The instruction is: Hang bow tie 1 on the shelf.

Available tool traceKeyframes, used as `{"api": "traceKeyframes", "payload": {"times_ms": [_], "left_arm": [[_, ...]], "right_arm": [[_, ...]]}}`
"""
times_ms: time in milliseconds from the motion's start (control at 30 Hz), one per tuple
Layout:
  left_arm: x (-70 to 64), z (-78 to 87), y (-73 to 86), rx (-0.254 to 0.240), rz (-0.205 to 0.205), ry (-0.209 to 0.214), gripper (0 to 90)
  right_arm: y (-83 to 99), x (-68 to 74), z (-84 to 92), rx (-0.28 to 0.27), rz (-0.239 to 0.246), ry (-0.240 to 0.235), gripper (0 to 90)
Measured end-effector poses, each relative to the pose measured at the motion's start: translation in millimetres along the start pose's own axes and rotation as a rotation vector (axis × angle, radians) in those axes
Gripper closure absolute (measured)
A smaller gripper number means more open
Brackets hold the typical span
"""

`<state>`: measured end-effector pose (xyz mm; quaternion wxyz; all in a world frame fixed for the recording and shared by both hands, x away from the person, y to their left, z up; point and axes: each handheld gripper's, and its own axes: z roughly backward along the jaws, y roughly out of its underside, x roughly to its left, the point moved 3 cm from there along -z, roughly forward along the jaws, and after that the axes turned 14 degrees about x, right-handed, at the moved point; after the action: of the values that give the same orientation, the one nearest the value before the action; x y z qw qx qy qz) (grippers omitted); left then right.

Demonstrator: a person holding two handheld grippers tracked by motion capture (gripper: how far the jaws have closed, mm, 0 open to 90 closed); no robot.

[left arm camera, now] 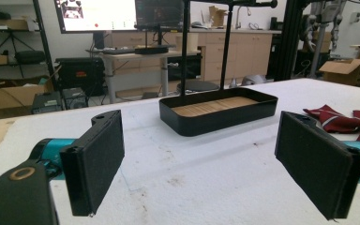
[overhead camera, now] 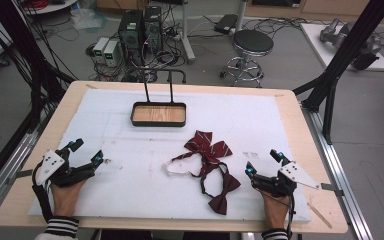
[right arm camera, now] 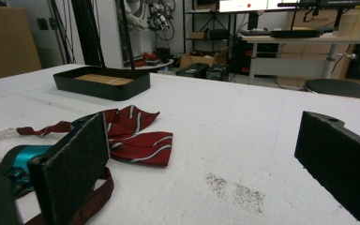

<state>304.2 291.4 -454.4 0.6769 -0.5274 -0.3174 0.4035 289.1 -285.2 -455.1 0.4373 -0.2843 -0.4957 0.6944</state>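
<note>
A dark red bow tie with white stripes (overhead camera: 206,144) lies on the white foam mat, right of centre; it also shows in the right gripper view (right arm camera: 136,136) and at the edge of the left gripper view (left arm camera: 337,119). A plain maroon bow tie (overhead camera: 225,192) on a dark strap lies just in front of it. My left gripper (overhead camera: 86,151) rests open at the mat's left front, nothing between its pads (left arm camera: 96,159). My right gripper (overhead camera: 264,161) rests open at the right front, beside the ties, its jaws empty (right arm camera: 201,164).
A black tray (overhead camera: 158,114) with a wooden floor and a tall black handle stands at the back centre of the mat; its rim shows in both gripper views (left arm camera: 215,119) (right arm camera: 103,86). A clear plastic strap (overhead camera: 172,169) lies left of the ties. A stool (overhead camera: 252,44) and computers stand beyond the table.
</note>
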Motion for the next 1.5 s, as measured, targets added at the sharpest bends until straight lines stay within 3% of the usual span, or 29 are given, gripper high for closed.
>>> {"api": "traceKeyframes", "payload": {"times_ms": [867,1100,1233,1267,1500], "left_arm": [[0.2,1.4,0.4,-0.016,0.003,0.002,16.4],[0.2,1.5,0.4,-0.015,0.003,0.0,16.4],[0.0,1.5,0.4,-0.016,0.004,-0.002,16.4],[0.1,1.6,0.4,-0.014,0.003,-0.003,16.4],[-0.1,1.5,0.4,-0.016,0.004,-0.003,16.4]], "right_arm": [[-0.4,-0.5,-0.7,0.005,-0.006,0.01,2.6],[-5.1,-1.4,-4.0,0.044,-0.017,-0.009,2.6],[-18.9,1.1,-4.6,0.064,0.014,-0.03,2.6],[-27.0,2.3,-5.7,0.08,0.048,-0.031,2.6],[-47.7,7.9,-9.9,0.109,0.095,-0.055,2.6]]}}
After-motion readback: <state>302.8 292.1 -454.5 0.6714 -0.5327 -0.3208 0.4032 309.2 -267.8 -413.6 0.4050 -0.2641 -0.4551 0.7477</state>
